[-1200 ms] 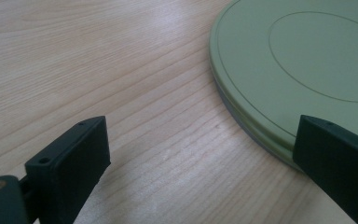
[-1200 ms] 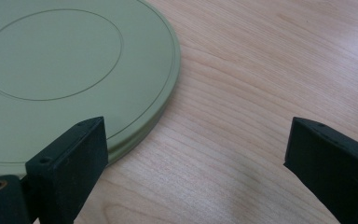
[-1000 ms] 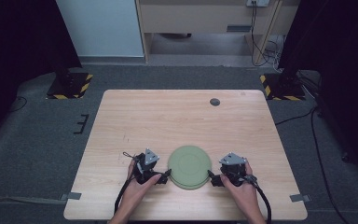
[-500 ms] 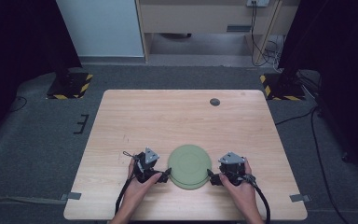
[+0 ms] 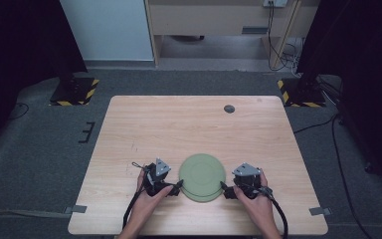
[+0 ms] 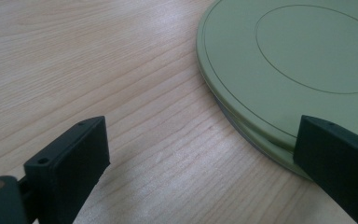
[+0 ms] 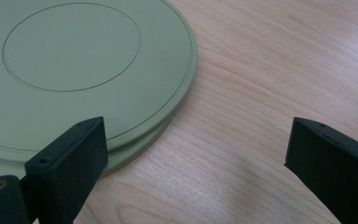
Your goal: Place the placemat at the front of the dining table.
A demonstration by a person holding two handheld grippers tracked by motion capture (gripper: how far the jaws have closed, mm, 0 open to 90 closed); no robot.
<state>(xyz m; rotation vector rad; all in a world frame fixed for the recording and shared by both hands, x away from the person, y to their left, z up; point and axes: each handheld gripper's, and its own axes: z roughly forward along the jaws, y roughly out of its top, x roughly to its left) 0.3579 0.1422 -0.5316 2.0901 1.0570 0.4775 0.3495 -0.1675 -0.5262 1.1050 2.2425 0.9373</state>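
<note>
High view: light wood counter [image 5: 199, 129], a round pale green plate [image 5: 202, 177] lying flat near its front edge, roughly centred left to right. Left gripper [image 5: 175, 187] just beside the plate's left rim, right gripper [image 5: 225, 189] just beside its right rim, each held in a hand [image 5: 146, 201] coming in from the bottom. A small dark round disc [image 5: 229, 108] sits near the far edge, well apart from the plate. Wide bare wood behind the plate and to both sides.

Left gripper view: jaws spread wide; one jaw over bare counter [image 6: 98, 70], the other overlapping the plate's [image 6: 298, 60] rim at lower right. The rim shows two stacked edges, possibly two plates; cannot tell. Contact with the rim not clear.

Right gripper view: jaws likewise wide apart; the left-hand jaw stands in front of the plate's [image 7: 74, 56] edge, the other over open wood [image 7: 270, 60]. Nothing is held.
</note>
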